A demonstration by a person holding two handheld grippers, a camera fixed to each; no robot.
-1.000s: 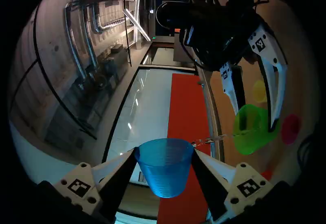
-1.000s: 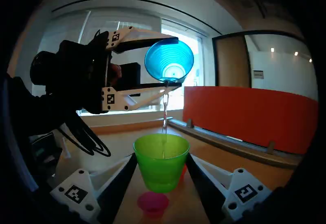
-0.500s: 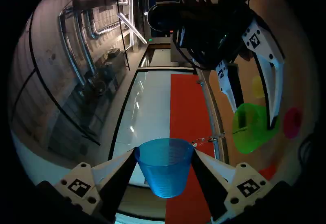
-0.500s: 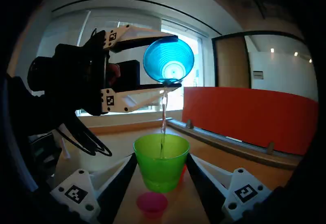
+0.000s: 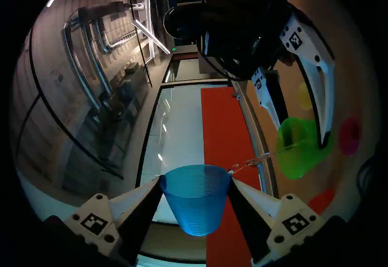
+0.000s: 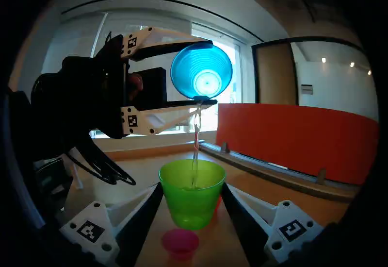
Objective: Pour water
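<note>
- Nearest in the right gripper view, a small pink cup sits on the wooden tabletop, low between that gripper's two fingers and touching neither.
- Just beyond it, the right gripper is clamped on a green cup. One finger presses on each side of it, and the cup stands upright with its mouth open to the top.
- A sliver of something red-orange peeks out behind the green cup's right side; I cannot tell what it is.
- A thin stream of water falls straight into the green cup, and some water already lies inside it.
- Above, the left gripper grips a blue cup between its fingers. The cup is tipped right over on its side, its mouth facing the right gripper's camera. The water leaves from the lowest edge of its rim.
- A hand wraps the dark body of the left gripper, with black cables looping beneath it.
- In the left gripper view, a yellow round thing lies on the tabletop beyond the pink cup, apart from it.
- Farther back, an orange-red panel runs along the far edge of the table.
- Behind everything, a bright window fills the wall.
</note>
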